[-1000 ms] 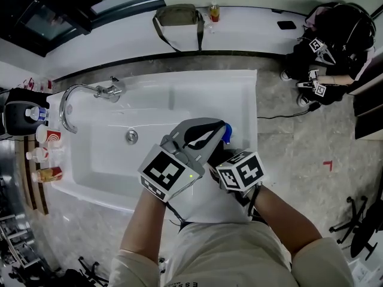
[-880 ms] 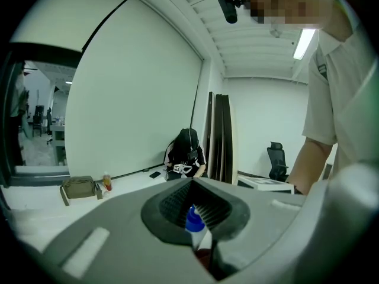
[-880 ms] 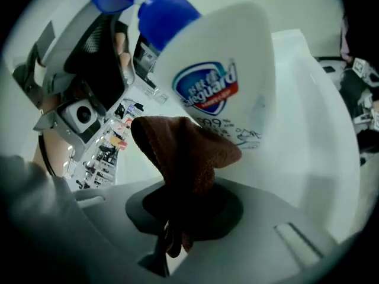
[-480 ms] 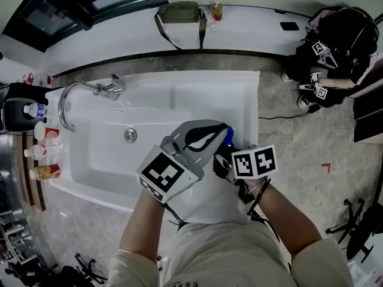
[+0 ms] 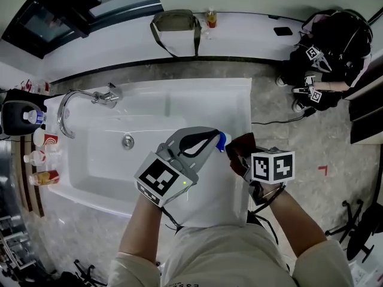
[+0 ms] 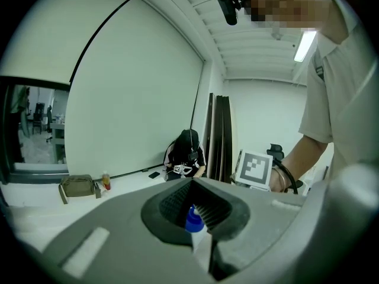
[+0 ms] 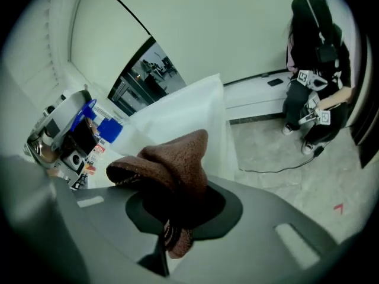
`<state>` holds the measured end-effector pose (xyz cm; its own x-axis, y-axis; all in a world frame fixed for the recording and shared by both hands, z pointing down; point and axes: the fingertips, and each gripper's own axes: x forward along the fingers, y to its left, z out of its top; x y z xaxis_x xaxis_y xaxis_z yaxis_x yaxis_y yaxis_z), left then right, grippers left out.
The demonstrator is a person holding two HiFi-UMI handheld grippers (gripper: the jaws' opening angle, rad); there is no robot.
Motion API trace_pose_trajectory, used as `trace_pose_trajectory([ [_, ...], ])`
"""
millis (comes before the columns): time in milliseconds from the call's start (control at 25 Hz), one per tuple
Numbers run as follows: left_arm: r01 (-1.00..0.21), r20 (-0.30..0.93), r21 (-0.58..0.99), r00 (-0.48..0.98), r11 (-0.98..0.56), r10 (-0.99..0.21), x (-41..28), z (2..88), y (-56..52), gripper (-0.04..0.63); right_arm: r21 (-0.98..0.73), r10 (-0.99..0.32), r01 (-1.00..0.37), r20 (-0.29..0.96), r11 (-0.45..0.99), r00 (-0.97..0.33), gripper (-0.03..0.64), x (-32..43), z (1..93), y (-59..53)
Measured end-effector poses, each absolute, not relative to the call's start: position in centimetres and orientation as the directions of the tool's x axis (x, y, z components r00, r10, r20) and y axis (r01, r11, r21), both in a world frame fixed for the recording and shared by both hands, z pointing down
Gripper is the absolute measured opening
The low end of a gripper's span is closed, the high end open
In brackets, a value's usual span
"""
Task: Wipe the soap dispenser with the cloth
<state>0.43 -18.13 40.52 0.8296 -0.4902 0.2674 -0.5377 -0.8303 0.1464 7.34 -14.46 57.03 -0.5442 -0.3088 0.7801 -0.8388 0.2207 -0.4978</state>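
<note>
White sink, edged by grey stone, lies beneath soap dispenser and cloth.

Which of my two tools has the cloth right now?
The right tool, shut on the brown cloth; the left tool is shut on the blue-topped soap dispenser instead.

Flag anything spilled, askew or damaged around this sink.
Nothing stands out. The sink shows no spill or damage. The soap dispenser is gripped in the left claw, and the brown cloth is held in the right claw beside it.
</note>
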Motion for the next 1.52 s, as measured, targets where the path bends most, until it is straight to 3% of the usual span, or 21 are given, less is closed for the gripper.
trace_pose_trajectory([
  [200,-0.540,0.271,0.155,0.828,-0.827,-0.490,0.5,40.6,-18.1,0.000,-0.354,-0.363,-0.879,0.811,0.319,-0.459,0.080,8.7,56.6,-18.1],
  [360,-0.552,0.278,0.147,0.820,-0.821,-0.501,0.5,40.5,-18.0,0.000,-0.273,-0.281,-0.809,0.840,0.520,-0.464,0.080,5.7,57.5,-17.3],
  [680,-0.589,0.262,0.141,0.797,-0.795,-0.544,0.3,40.4,-18.3,0.000,-0.245,-0.185,-0.695,0.856,0.676,-0.482,0.080,3.0,58.3,-13.9],
  [960,-0.598,0.265,0.161,0.793,-0.785,-0.549,0.1,40.9,-18.0,0.000,-0.317,-0.154,-0.667,0.822,0.675,-0.548,0.080,2.6,57.3,-11.3],
  [1240,-0.636,0.225,0.146,0.767,-0.758,-0.601,-0.4,39.9,-18.5,0.000,-0.159,-0.289,-0.690,0.825,0.706,-0.486,0.080,6.9,54.8,-15.8],
  [1400,-0.635,0.234,0.200,0.770,-0.746,-0.593,0.5,39.6,-17.9,0.000,-0.054,-0.282,-0.529,0.799,0.847,-0.532,0.080,5.5,53.6,-19.8],
  [1520,-0.650,0.247,0.189,0.757,-0.736,-0.605,1.1,39.7,-17.7,0.000,-0.012,-0.166,-0.276,0.773,0.961,-0.612,0.079,2.8,52.9,-21.4],
])
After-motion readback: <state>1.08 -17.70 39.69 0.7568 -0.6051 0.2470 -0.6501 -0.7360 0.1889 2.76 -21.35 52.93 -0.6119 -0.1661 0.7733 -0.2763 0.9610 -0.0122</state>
